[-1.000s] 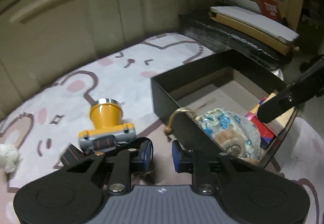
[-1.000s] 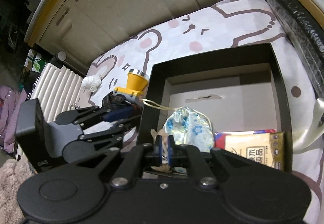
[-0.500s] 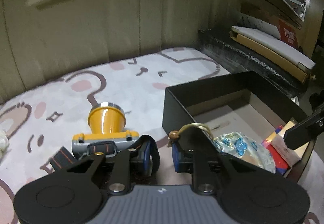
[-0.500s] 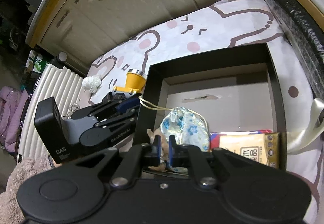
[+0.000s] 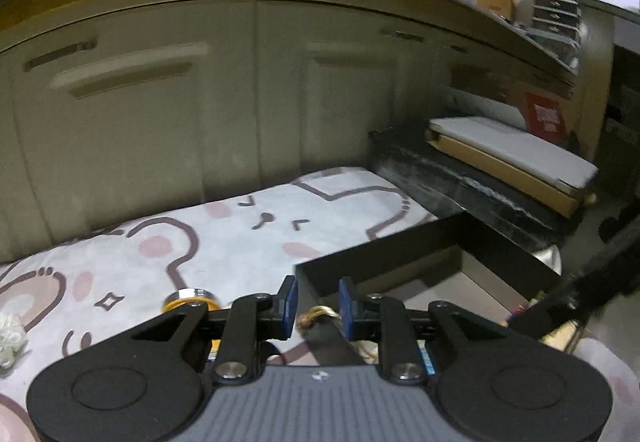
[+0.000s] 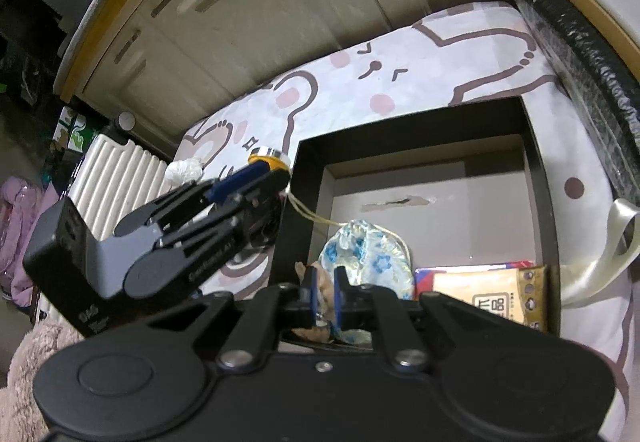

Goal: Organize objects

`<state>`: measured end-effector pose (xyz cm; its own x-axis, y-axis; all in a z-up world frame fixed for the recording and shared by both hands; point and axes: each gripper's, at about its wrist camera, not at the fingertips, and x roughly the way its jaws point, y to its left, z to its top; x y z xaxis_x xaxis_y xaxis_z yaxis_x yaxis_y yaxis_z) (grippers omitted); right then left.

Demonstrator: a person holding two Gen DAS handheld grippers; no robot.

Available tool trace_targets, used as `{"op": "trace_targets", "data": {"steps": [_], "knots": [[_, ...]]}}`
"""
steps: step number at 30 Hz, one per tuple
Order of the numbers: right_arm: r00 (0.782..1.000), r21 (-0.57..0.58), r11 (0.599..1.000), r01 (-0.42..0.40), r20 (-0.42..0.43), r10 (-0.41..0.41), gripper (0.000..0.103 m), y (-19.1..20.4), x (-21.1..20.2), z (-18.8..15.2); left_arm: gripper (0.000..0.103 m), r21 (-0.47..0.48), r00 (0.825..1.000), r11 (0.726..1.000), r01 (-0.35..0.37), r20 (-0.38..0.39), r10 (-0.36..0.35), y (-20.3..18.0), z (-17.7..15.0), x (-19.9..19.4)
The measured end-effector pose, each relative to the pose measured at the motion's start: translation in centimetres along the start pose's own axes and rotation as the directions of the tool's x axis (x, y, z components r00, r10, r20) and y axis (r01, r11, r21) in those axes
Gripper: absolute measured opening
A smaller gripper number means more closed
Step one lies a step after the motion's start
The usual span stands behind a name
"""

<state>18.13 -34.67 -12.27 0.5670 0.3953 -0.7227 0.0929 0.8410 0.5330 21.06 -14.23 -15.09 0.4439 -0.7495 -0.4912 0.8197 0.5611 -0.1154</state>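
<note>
A black open box point(image 6: 536, 146) lies on the bunny-print blanket. Inside it are a blue floral drawstring pouch point(image 6: 366, 256) and snack packets point(image 6: 488, 296). The pouch's yellow cord point(image 6: 310, 212) hangs over the box's left wall; its bead end point(image 5: 316, 316) shows between my left fingers. My left gripper point(image 5: 314, 302) is open and hovers over the box's left wall point(image 5: 376, 270); it also shows in the right wrist view point(image 6: 256, 182). A yellow headlamp point(image 6: 268, 158) sits on the blanket left of the box, mostly hidden behind my left gripper point(image 5: 192, 300). My right gripper point(image 6: 324, 296) is nearly shut, with a small brownish object point(image 6: 324, 286) between its jaws at the box's near edge.
Cream cabinet doors point(image 5: 160, 114) rise behind the blanket. A black platform with a flat cardboard-wrapped board point(image 5: 508, 158) lies to the right. A white crumpled wad point(image 6: 184, 170) sits at the blanket's left edge beside a ribbed white radiator point(image 6: 116, 178). A cream ribbon point(image 6: 612, 246) trails right of the box.
My left gripper has risen and tilted up, so the headlamp and pouch have dropped below its view. My right gripper has pulled back slightly.
</note>
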Motion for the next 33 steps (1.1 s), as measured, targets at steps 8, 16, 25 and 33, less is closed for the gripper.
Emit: {"op": "trace_targets", "data": {"steps": [8,16,25,33], "knots": [[0.992,0.082,0.994,-0.068,0.108,0.059,0.01,0.0,0.8,0.9,0.024,-0.046,1.0,0.999,-0.022,-0.01,0.022,1.5,-0.4,-1.2],[0.983,0.097,0.99,-0.103,0.165,0.086,0.028,1.6,3.6,2.2,0.024,-0.125,0.995,0.992,-0.027,-0.103,0.014,2.9,-1.0,-1.5],[0.99,0.001,1.0,-0.03,0.14,0.03,0.028,3.3,7.3,3.0,0.024,-0.136,0.987,0.991,0.012,-0.156,-0.034,2.1,-1.1,-0.6],[0.99,-0.168,0.98,0.106,0.115,-0.088,0.005,5.7,8.7,2.9,0.025,-0.159,0.983,0.987,-0.018,-0.185,-0.012,3.5,-1.8,-1.0]]}}
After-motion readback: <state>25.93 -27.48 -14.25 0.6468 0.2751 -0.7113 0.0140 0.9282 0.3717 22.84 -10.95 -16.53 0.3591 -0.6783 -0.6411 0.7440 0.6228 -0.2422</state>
